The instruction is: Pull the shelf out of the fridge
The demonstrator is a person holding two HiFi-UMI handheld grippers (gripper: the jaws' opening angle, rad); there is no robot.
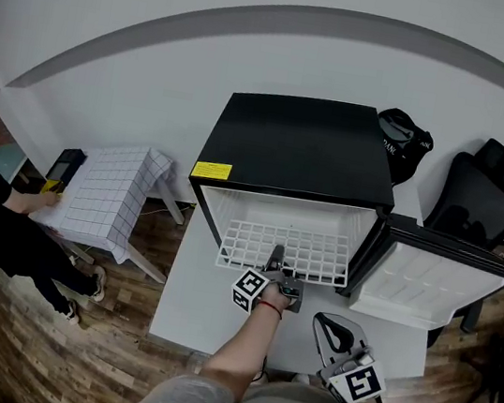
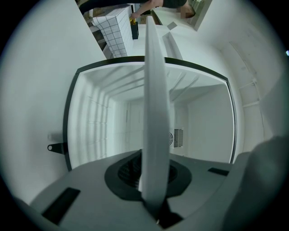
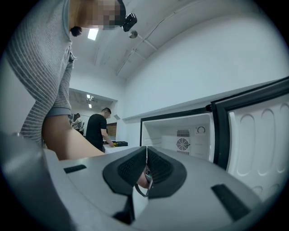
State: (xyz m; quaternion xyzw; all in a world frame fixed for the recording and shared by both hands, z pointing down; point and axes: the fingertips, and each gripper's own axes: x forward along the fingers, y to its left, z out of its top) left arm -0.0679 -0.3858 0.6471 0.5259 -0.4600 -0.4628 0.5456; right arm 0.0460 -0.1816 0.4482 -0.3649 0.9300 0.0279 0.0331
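1. A black, box-shaped mini fridge is standing on a white rectangular table. Its white-lined door is hanging open to the right in the head view.
2. A white wire-grid shelf is lying flat and sticking partway out of the fridge's open front, toward the person. Its long side is running across the opening, and its back part is sitting inside the cabinet.
3. The left gripper is pointing level into the fridge. Its jaws are standing narrow, pinching the middle of the shelf's front edge. In the left gripper view the shelf is showing edge-on, as a pale band running straight away from the jaws into the white interior.
4. The right gripper is hanging back near the person's body, well apart from the shelf. Its jaws are pressing together on nothing.
5. The shelf is lying straight ahead of the left jaws, with its sliding direction in line with that gripper. The next move is therefore probably calling for a straight, level draw back toward the person. The left hand is the nearer one, and the right looks free to steady the shelf should it tip.
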